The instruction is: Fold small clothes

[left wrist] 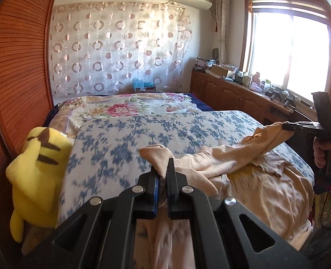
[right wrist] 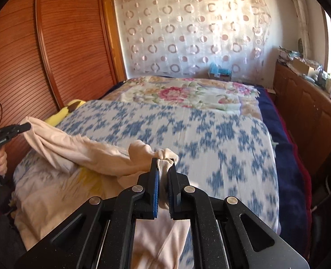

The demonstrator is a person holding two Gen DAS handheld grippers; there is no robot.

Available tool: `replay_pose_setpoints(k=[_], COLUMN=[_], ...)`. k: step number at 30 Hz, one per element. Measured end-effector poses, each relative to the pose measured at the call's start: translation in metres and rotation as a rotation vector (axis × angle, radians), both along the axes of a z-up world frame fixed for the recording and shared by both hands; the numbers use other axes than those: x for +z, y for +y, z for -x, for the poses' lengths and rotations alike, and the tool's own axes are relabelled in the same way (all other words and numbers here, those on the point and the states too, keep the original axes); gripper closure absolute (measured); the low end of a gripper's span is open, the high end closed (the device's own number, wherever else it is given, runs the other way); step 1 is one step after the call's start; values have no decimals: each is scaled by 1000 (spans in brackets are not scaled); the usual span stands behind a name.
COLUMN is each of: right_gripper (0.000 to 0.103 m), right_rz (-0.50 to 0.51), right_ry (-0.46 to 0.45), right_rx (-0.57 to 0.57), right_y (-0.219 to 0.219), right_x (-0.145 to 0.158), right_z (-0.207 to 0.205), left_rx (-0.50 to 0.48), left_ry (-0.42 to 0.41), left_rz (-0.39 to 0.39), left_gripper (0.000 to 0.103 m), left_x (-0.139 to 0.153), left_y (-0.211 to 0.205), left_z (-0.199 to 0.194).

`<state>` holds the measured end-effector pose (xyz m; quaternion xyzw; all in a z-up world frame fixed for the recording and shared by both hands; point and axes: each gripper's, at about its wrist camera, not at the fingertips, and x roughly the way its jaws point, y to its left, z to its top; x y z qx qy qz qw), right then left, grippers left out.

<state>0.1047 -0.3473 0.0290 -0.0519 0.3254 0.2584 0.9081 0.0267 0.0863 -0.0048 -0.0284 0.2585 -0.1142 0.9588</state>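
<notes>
A pale peach garment (left wrist: 212, 159) hangs stretched above the bed between both grippers. My left gripper (left wrist: 162, 168) is shut on one end of it, cloth bunched between the black fingers. Far right in the left wrist view, my right gripper (left wrist: 285, 126) pinches the other end, with a hand (left wrist: 320, 154) on its handle. In the right wrist view my right gripper (right wrist: 164, 164) is shut on a wad of the same garment (right wrist: 75, 150), and my left gripper (right wrist: 27, 125) holds the far end at the left edge.
The bed carries a blue-flowered white cover (left wrist: 131, 134), a pink-flowered quilt (left wrist: 125, 107) behind it and a cream sheet (left wrist: 266, 190) in front. A yellow plush toy (left wrist: 40, 170) leans by the wooden wardrobe (left wrist: 15, 78). A cluttered wooden cabinet (left wrist: 228, 89) runs under the window.
</notes>
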Motion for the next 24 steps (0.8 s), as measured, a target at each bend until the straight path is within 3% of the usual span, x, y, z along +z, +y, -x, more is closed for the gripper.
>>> replay_pose_setpoints(k=[7,13,19,22,24], right_gripper=[99,99,99,96,85], right_rz=[-27,9,62,98,102], right_ry=[15,39,163,168,157], right_rx=[-3,8,1,-14,-12], right_y=[-16,-26,-22,-21,-22], right_x=[8,11,-29,-38,-36], right_z=[64,104,109,107,108], left_rx=[25,52,51,50,63], left_ry=[3,49,99,93,75], left_rz=[51,21,-24,-43,-59], left_gripper=[102,101,88,81,75], left_x=[0,-15,-34,-30,-24], left_y=[16,20,21,20,20], left_z=[60,89,86,87,88])
